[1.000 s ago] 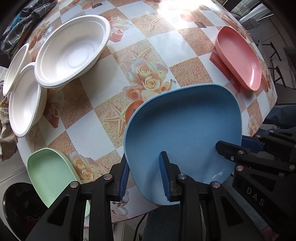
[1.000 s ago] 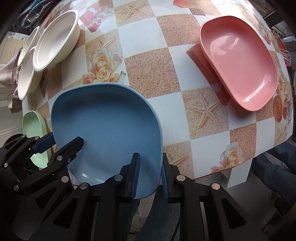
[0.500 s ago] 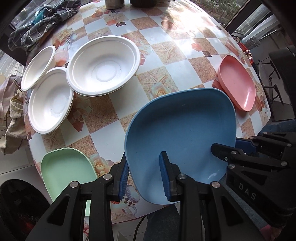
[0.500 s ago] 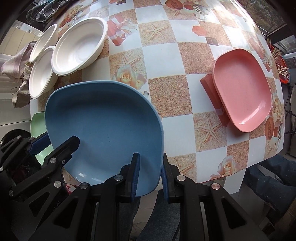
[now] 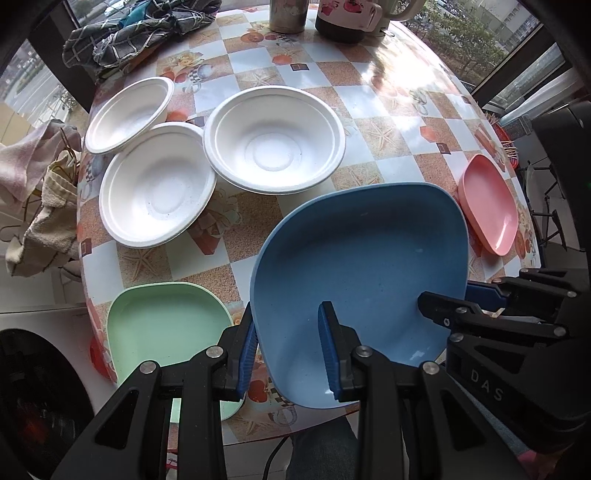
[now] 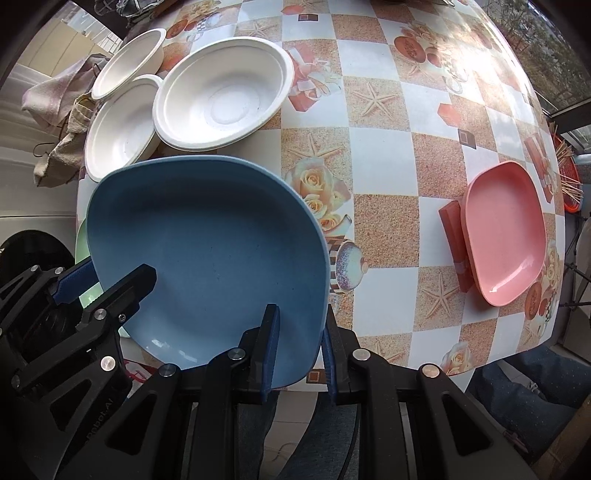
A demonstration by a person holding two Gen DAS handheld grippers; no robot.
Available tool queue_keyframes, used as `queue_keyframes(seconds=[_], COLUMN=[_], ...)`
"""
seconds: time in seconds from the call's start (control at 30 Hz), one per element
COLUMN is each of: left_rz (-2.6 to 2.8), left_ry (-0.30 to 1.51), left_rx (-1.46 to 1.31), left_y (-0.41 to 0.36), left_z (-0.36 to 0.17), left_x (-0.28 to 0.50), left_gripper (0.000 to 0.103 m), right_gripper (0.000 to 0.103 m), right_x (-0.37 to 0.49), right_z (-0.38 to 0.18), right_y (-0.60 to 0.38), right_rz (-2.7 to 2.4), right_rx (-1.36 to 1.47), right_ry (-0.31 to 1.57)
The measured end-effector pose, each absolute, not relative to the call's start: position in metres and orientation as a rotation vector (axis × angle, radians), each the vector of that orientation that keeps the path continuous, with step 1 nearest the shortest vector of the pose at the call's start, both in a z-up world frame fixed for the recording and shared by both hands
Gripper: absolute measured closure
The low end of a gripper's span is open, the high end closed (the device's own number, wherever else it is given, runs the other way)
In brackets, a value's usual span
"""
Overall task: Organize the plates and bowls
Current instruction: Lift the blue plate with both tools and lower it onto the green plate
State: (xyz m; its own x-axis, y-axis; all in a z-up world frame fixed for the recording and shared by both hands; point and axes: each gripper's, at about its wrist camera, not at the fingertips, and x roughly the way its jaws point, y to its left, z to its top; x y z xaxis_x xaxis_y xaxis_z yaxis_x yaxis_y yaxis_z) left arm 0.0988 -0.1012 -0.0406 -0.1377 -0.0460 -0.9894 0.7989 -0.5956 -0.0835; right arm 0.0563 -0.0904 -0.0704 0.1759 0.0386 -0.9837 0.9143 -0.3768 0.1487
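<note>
Both grippers hold a large blue plate (image 5: 362, 266) in the air above the near table edge. My left gripper (image 5: 288, 343) is shut on its near-left rim. My right gripper (image 6: 299, 347) is shut on its near-right rim; the plate also shows in the right wrist view (image 6: 207, 251). A green plate (image 5: 162, 325) lies on the table under the blue plate's left side. A pink plate (image 6: 506, 229) lies at the right edge. Three white bowls (image 5: 273, 144), (image 5: 155, 188), (image 5: 129, 114) sit at the far left, rims overlapping.
The round table (image 6: 384, 147) has a checkered flower cloth. A red flat box (image 6: 452, 240) lies under the pink plate's left side. Cloths (image 5: 136, 26) and a metal cup (image 5: 286, 14) with a jug stand at the back. Rags (image 5: 40, 206) hang at the left edge.
Both grippers have lifted the blue plate up and back from the table. The view has widened, so the bowls and the green plate show more fully.
</note>
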Motion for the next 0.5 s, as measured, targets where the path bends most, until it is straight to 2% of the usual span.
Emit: queue_keyframes(seconds=[0.5], left_rz=[-1.739], left_ry=[0.902], left_rx=[1.420], left_y=[-0.115], left_z=[-0.030], left_x=[0.138], left_gripper=[0.070], right_gripper=[0.078], right_x=[0.056], right_z=[-0.034], right_y=[-0.108], right_rz=[-1.262], right_rx=[1.513], right_ry=[0.981])
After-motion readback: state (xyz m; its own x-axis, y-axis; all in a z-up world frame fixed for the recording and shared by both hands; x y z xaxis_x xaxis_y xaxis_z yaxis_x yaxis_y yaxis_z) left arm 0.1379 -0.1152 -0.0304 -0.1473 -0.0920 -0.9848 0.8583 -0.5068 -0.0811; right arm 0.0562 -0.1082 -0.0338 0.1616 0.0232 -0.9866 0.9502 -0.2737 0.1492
